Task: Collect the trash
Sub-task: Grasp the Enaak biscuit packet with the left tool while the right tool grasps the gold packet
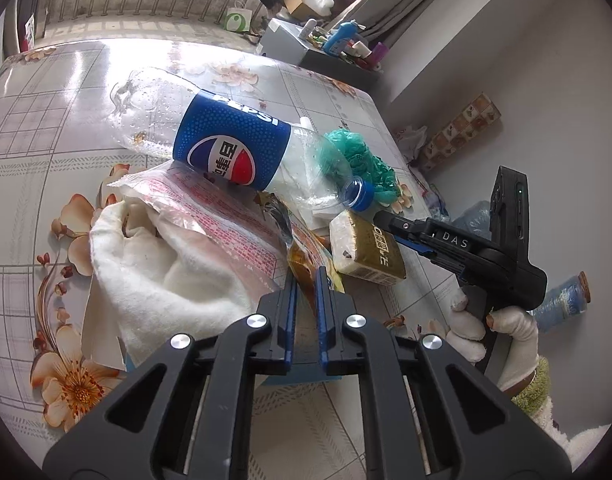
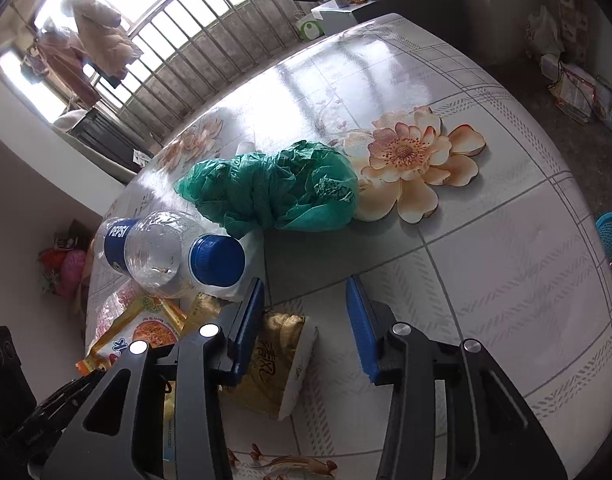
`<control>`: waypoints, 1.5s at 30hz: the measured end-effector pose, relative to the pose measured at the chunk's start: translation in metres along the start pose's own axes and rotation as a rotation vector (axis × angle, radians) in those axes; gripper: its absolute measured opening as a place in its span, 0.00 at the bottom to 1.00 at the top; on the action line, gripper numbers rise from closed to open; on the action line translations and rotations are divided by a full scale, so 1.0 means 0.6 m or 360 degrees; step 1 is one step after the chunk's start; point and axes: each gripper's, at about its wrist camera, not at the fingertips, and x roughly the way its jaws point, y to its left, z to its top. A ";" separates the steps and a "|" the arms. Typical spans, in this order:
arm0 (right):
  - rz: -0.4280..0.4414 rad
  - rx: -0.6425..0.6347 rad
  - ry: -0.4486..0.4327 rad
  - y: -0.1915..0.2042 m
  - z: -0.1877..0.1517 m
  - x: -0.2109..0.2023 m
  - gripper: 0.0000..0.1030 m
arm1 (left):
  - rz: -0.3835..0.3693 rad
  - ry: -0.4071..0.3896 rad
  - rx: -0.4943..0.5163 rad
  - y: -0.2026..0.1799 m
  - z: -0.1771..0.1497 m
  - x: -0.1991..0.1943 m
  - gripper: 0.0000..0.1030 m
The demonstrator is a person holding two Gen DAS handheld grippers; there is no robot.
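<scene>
The left gripper (image 1: 306, 276) has its jaws drawn narrow, pinching the edge of an orange snack wrapper (image 1: 306, 256) between the pads. Just right of it lies a tissue packet (image 1: 365, 250); the right gripper (image 2: 304, 316), jaws partly apart and gripping nothing, hovers over the packet's far end. Beyond both lies an empty Pepsi bottle (image 1: 230, 148) on its side, with a crumpled green bag (image 2: 274, 188) behind its cap on the table (image 2: 485, 240).
</scene>
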 end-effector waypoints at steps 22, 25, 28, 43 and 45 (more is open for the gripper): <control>-0.0121 -0.0833 -0.0106 0.073 -0.112 -0.083 0.79 | -0.0026 -0.0022 0.0139 -0.028 -0.006 -0.032 0.03; -0.0065 -0.0880 -0.0033 0.069 -0.105 -0.059 0.79 | -0.0010 -0.0043 0.0156 -0.032 -0.006 -0.046 0.02; 0.0004 -0.0846 0.0041 0.062 -0.102 -0.040 0.79 | 0.0012 -0.0072 0.0162 -0.035 -0.003 -0.057 0.02; 0.0066 -0.1028 0.0078 0.068 -0.116 -0.030 0.79 | 0.0044 -0.0186 0.0183 -0.054 0.034 -0.080 0.02; 0.0048 -0.1043 0.0059 0.066 -0.120 -0.035 0.79 | 0.0044 -0.0201 0.0191 -0.060 0.036 -0.084 0.02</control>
